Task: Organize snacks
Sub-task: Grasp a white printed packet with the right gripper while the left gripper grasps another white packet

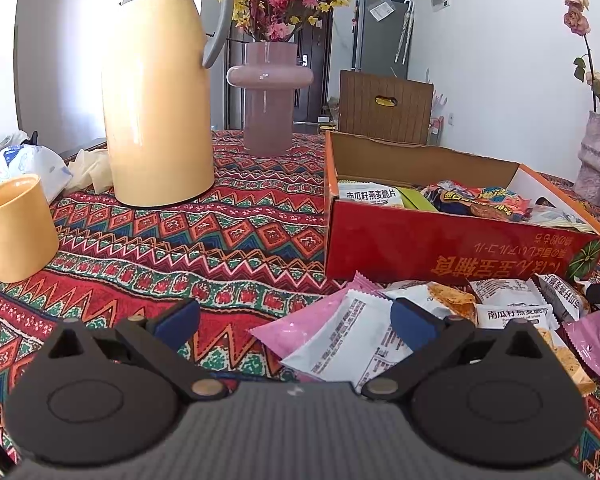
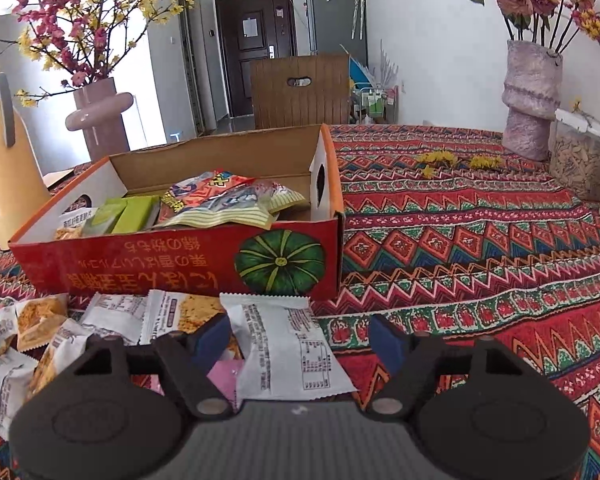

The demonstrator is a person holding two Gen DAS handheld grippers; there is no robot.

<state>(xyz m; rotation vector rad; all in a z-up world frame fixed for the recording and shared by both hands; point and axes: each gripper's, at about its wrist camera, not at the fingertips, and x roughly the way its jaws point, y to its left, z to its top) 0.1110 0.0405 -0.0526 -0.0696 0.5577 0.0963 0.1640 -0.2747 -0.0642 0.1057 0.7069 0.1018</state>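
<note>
A red cardboard box (image 1: 452, 248) printed with a green pumpkin is seen standing open on a patterned tablecloth (image 1: 220, 236), and snack packets (image 1: 476, 198) are already piled inside it. In the left wrist view the box lies at about two o'clock from the left gripper (image 1: 296, 320), whose blue-padded fingers (image 1: 178, 320) are spread wide with nothing between them. A loose heap of packets is spread in front of the box on the cloth: a pink packet (image 1: 300, 322) and a white packet (image 1: 348, 344) lie just ahead of the gripper, toward its right finger, and further white and orange packets extend toward three o'clock.

Only in this view are a yellow thermos jug (image 1: 158, 100) at eleven o'clock, a yellow mug (image 1: 16, 228) at nine o'clock and a pink vase (image 1: 269, 96) with blossom branches at twelve o'clock fully shown.

In the right wrist view the same box (image 2: 180, 264) is placed at eleven to twelve o'clock, and its green bars (image 2: 134, 212) and a striped bag (image 2: 228, 210) are seen more clearly. The right gripper (image 2: 300, 340) is also held wide open; a white packet with printed text (image 2: 288, 348) lies on the cloth between its fingers, apparently not clamped. Small white and orange packets (image 2: 40, 320) are scattered at nine o'clock. A textured lilac vase (image 2: 532, 100) of dried roses at two o'clock and fallen yellow petals (image 2: 440, 158) are shown here alone.
</note>
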